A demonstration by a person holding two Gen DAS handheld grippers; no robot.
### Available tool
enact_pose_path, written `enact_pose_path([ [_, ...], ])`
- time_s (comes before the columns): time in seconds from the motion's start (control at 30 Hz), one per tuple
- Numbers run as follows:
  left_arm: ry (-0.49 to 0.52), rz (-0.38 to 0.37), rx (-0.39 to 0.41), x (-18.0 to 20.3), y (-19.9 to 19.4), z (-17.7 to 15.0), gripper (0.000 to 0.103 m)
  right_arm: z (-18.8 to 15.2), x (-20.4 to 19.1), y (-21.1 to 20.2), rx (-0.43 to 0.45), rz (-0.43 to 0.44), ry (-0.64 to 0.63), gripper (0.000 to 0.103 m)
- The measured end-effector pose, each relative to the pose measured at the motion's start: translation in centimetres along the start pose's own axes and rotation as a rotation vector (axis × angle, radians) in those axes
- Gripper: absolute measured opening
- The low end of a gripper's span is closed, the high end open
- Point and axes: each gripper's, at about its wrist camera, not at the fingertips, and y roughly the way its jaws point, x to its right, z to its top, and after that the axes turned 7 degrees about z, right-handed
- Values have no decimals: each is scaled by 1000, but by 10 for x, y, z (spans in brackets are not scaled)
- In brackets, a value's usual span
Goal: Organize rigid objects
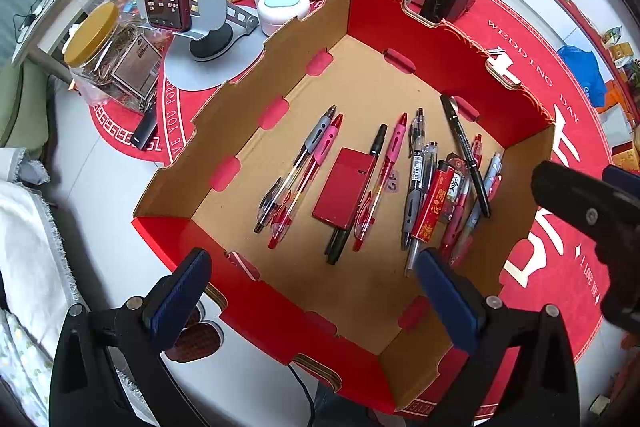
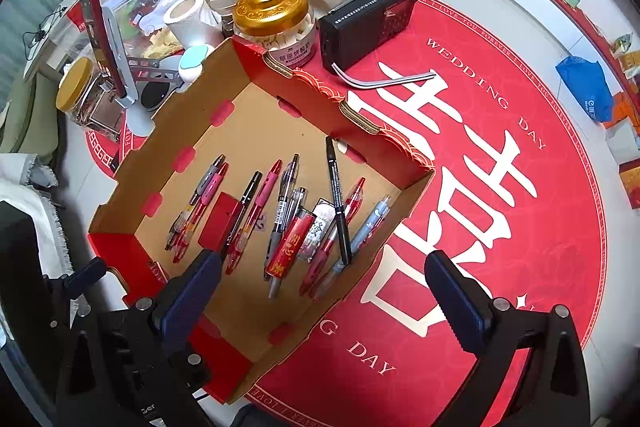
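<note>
Box: the open red cardboard box (image 1: 400,27) sits on the surface ahead of both your tools, its floor holding every pen in view.
Pens: most lie side by side, long axes running away from you toward the far wall; a red flat case (image 1: 345,187) lies among them.
Odd one out: the black marker (image 1: 466,155) lies slanted across the right-hand group, resting on top of the other pens, its cap end toward the far right wall.
Left hand-held gripper (image 1: 316,291): jaws spread wide, holding nothing, poised over the near wall of the box and looking down into it.
Right hand-held gripper (image 2: 320,287): also wide and empty, over the box's near right corner; one finger over the box floor, the other over the red mat (image 2: 500,187).
Key relation: the black marker lies just ahead of your right tool and closer to it than to the left, so, as I judge it, the right is the better reach.
Approach: turn the jaws across the marker's slanted axis before closing.
</note>
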Motion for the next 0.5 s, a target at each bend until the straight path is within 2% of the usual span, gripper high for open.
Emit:
enact_pose_path([
  [0.5,0,-25,-25,4,4,-1,102,2,-4,4,-9,10,-13,102],
])
